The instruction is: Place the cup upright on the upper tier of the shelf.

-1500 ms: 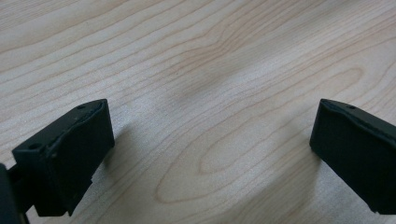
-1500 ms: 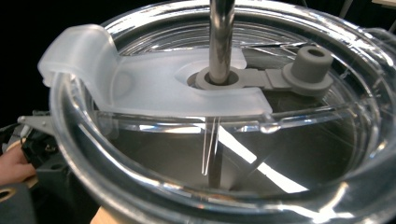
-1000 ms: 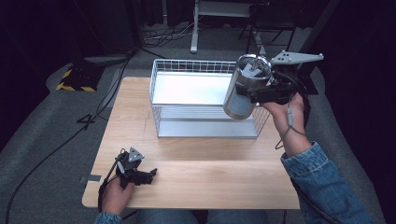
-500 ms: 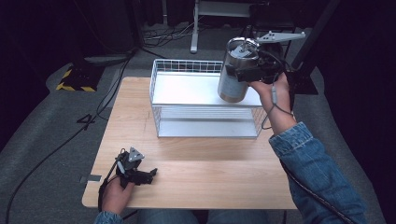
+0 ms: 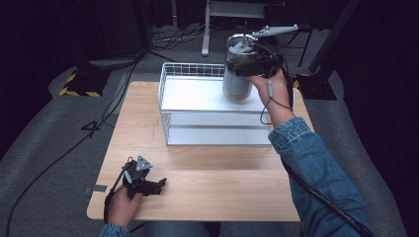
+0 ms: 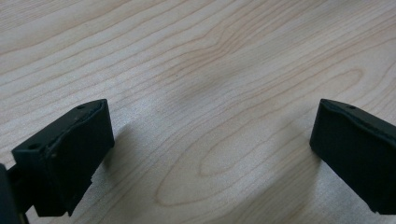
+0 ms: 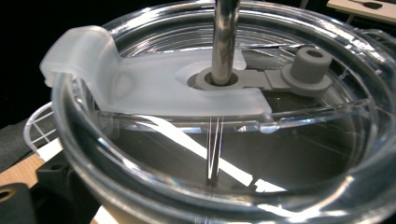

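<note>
Right gripper (image 5: 249, 66), held in the person's right hand (image 5: 272, 91), with its jaws clamped on the upper wall of a steel tumbler (image 5: 238, 74); the tumbler hangs upright above the far right part of the white wire basket (image 5: 168, 106). From the right gripper view, the clear lid (image 7: 154, 88) and metal straw (image 7: 225, 37) lie just beyond the jaws. Left gripper (image 5: 148, 185) rests on the wooden table (image 5: 222, 177), jaws spread wide with bare wood between them.

Steel tumbler (image 5: 238, 74), clear lid, upright over wire basket (image 5: 170, 89)
</note>
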The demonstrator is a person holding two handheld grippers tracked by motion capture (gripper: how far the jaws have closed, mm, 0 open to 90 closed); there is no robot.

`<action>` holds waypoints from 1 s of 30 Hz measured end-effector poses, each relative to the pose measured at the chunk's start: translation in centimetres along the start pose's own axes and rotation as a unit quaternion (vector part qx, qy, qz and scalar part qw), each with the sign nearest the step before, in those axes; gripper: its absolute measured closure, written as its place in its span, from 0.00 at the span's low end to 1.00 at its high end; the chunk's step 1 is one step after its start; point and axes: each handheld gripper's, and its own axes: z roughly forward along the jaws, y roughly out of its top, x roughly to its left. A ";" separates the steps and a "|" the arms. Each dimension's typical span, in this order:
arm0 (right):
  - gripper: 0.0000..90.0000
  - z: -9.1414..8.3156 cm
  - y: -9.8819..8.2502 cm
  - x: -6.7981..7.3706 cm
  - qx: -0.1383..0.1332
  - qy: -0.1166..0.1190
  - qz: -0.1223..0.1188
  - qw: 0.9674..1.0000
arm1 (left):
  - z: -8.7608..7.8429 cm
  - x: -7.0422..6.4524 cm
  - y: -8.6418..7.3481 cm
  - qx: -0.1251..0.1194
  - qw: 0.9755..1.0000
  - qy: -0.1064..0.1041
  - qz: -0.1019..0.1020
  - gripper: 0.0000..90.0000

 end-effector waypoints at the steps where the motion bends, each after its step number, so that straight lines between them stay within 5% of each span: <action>1: 0.04 0.4 0.1 0.2 0.001 -0.001 -0.004 1.000 | 0.0 0.0 0.0 0.000 1.000 0.000 0.000 0.00; 30: 0.04 3.8 -1.5 -0.7 0.004 0.008 0.023 1.000 | 0.0 0.0 0.0 0.002 1.000 -0.002 0.001 0.00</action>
